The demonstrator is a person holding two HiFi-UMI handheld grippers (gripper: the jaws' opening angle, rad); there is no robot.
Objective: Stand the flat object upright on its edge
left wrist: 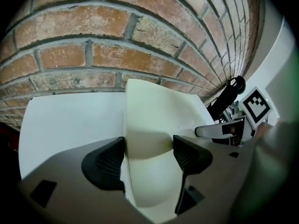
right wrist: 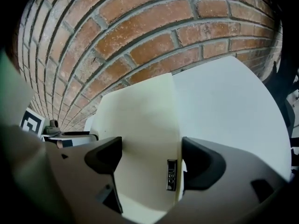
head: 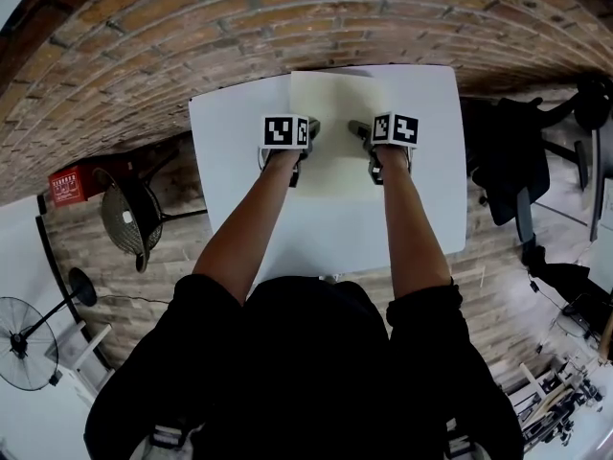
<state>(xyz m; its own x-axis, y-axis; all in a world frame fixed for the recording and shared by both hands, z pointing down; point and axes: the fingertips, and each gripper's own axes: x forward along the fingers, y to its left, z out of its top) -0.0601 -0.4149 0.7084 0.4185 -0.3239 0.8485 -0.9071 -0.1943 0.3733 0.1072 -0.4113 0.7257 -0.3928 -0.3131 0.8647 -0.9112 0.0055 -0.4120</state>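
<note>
**Two open grippers at the side edges of a flat object lying on a table**

Head view: a pale cream flat object [head: 330,113] lies face-down-flat on a white table [head: 230,151]. Its far edge lies near the table edge that meets the brick wall [head: 287,17]. The left gripper [head: 305,147] sits at its left edge and the right gripper [head: 366,147] at its right edge. The marker cubes and forearms cover the jaw tips here, and the person's body hides the near table edge.

Left gripper view: the jaws of the left gripper [left wrist: 148,148] stand spread. The left jaw is just outside the object's [left wrist: 154,111] left edge and the right jaw is over its face. No pad is seen pressing on it, and whether the tips touch the surface cannot be told.

Right gripper view: the right gripper [right wrist: 150,153] is likewise spread wide. Its right jaw is beside the object's [right wrist: 140,115] right edge. A small dark label [right wrist: 172,174] lies near that edge, and its print is too blurred to read. In both gripper views the object's near end is cut off behind the gripper body.
</note>
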